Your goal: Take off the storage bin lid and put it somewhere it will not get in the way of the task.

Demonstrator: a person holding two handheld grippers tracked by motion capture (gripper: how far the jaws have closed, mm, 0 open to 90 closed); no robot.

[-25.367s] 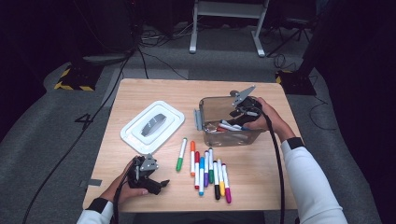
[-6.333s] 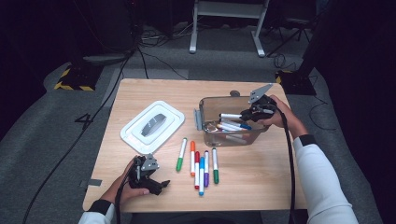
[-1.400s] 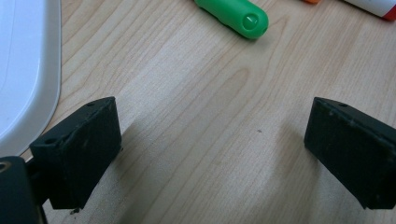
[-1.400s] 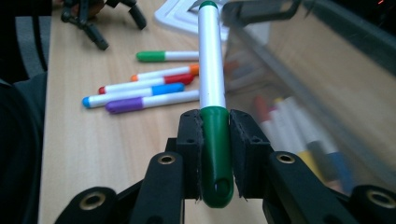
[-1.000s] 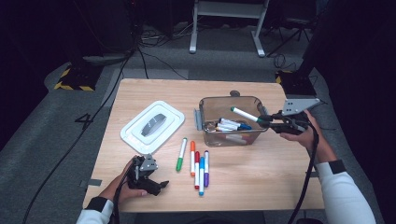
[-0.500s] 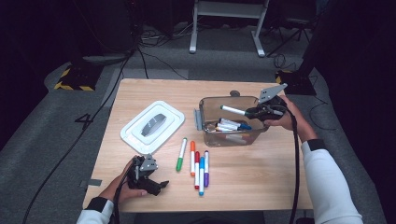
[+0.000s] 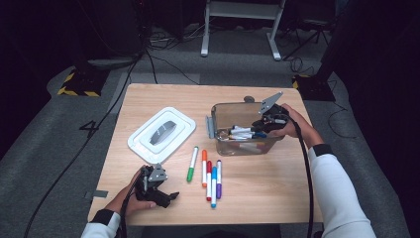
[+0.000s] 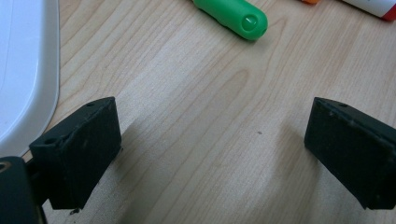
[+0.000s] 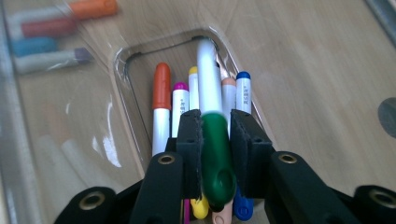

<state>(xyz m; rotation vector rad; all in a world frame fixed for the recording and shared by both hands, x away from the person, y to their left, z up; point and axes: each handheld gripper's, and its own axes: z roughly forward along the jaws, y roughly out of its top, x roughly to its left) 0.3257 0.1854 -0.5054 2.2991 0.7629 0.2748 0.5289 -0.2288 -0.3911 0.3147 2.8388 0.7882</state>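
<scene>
At the near edge of the counter [image 7: 257, 208], the left gripper [image 7: 157, 192] rests low in the person's left hand [image 7: 130, 202]. In the left gripper view its jaws stand wide apart with nothing but bare wood between them; the cap end of the light green marker [image 8: 232, 14] lies just beyond them, and the corner of the white lid [image 8: 23, 70] shows at the side.

A little farther in, five markers lie side by side on the wood: the light green marker [image 7: 192, 163] at a slight slant, then the orange marker [image 7: 204, 167], the red marker [image 7: 209, 173], the blue marker [image 7: 214, 186] and the purple marker [image 7: 219, 172]. The white lid [image 7: 162, 134] lies flat to their left and farther back.

Farther still, on the right, stands the clear plastic box [image 7: 237, 146], already holding several markers. The right gripper [image 7: 262, 123], held in the right hand [image 7: 292, 126], reaches over the box's right rim. In the right gripper view its jaws are nearly closed around the dark green marker [image 9: 215, 158], pinching its green cap while the white barrel points ahead into the box, over the other markers. The jaws have just been easing apart slightly, and the pads seem to be touching the cap, though a loosened grip is hard to rule out.
</scene>
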